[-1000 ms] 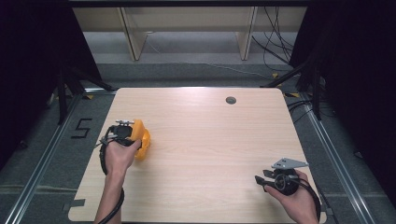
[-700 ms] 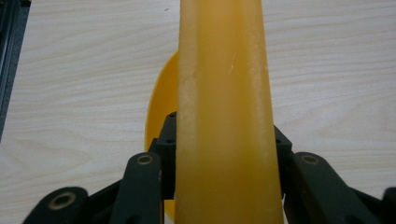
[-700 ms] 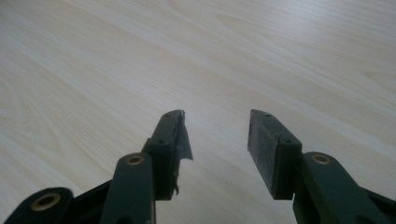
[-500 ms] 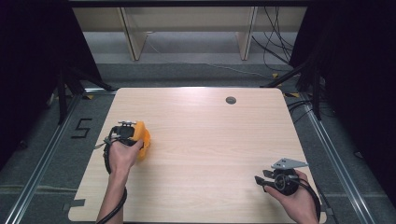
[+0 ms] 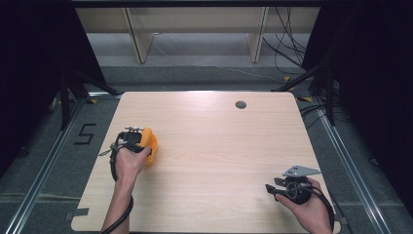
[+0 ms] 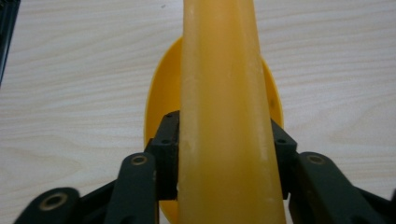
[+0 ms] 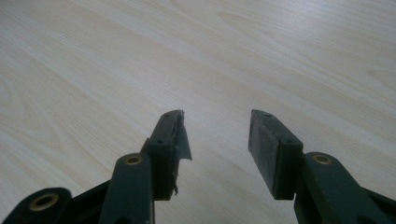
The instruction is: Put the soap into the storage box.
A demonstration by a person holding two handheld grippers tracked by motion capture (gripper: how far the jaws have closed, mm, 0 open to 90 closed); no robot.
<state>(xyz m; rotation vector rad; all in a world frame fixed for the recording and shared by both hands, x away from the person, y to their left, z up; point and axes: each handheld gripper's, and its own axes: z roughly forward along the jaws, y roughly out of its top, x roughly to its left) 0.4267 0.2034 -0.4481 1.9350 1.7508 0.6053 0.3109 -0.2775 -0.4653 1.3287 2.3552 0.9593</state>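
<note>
A black numeral "5" [image 5: 86,133] stands on the grey carpeted floor [image 5: 48,161], left of the light wooden table [image 5: 219,146].

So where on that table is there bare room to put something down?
Nearly everywhere. The whole middle of the table lies bare, between the yellow object held in the left tongs and the open right tongs, up to the small dark disc near the far edge. Only those two near corners are occupied.

Table [image 5: 209,161] bare between the hands; yellow dish [image 5: 150,144] blocks its left edge.
</note>
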